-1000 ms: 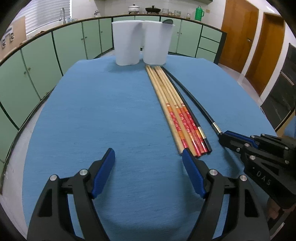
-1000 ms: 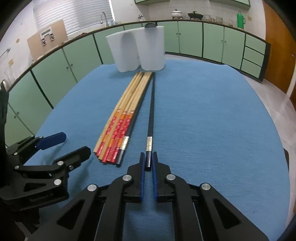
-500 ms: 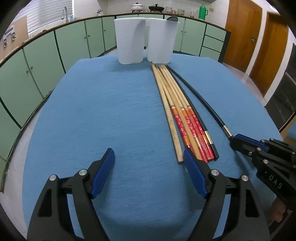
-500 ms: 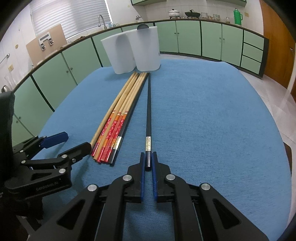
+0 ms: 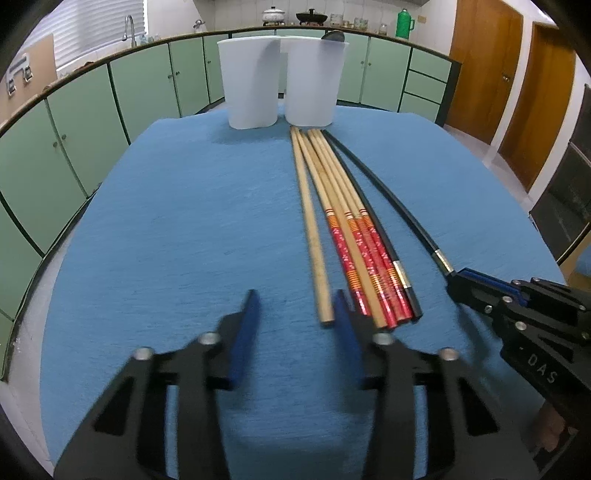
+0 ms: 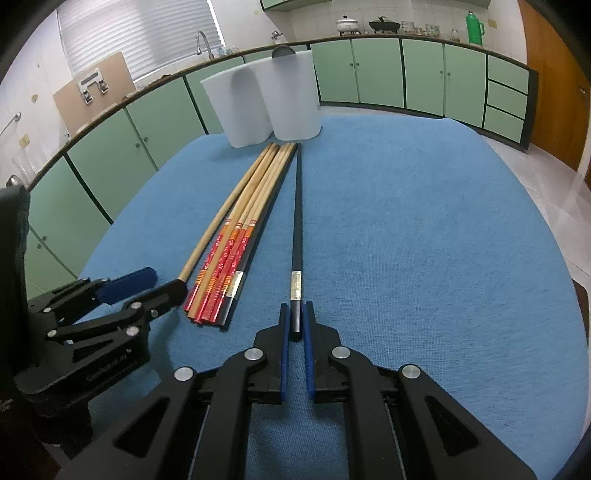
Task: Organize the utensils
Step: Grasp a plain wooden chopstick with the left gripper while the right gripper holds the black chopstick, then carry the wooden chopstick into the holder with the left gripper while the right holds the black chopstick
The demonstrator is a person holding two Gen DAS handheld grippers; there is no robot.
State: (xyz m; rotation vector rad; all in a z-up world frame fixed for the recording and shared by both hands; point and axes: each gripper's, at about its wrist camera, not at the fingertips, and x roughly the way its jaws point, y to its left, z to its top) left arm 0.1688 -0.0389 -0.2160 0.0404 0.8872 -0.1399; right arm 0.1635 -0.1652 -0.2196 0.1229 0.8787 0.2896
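Several chopsticks lie side by side on the blue table (image 5: 166,229): a plain wooden one (image 5: 312,236), red-patterned ones (image 5: 364,258) and a black one (image 5: 384,240) beside them. My left gripper (image 5: 295,306) is open but narrowing, its jaws blurred, the right jaw just right of the plain chopstick's near end. My right gripper (image 6: 295,319) is shut on a separate black chopstick (image 6: 296,229) at its near end; that chopstick lies on the cloth. It also shows in the left wrist view (image 5: 399,210).
Two white plastic cups (image 5: 253,85) (image 5: 314,81) stand at the table's far edge beyond the chopstick tips; the right one holds a dark utensil (image 5: 332,36). Green cabinets ring the room and wooden doors (image 5: 480,62) are at the right.
My left gripper's jaws have closed much narrower and moved toward the plain wooden chopstick's end. That chopstick now lies apart from the bundle. The right gripper still holds the black chopstick.
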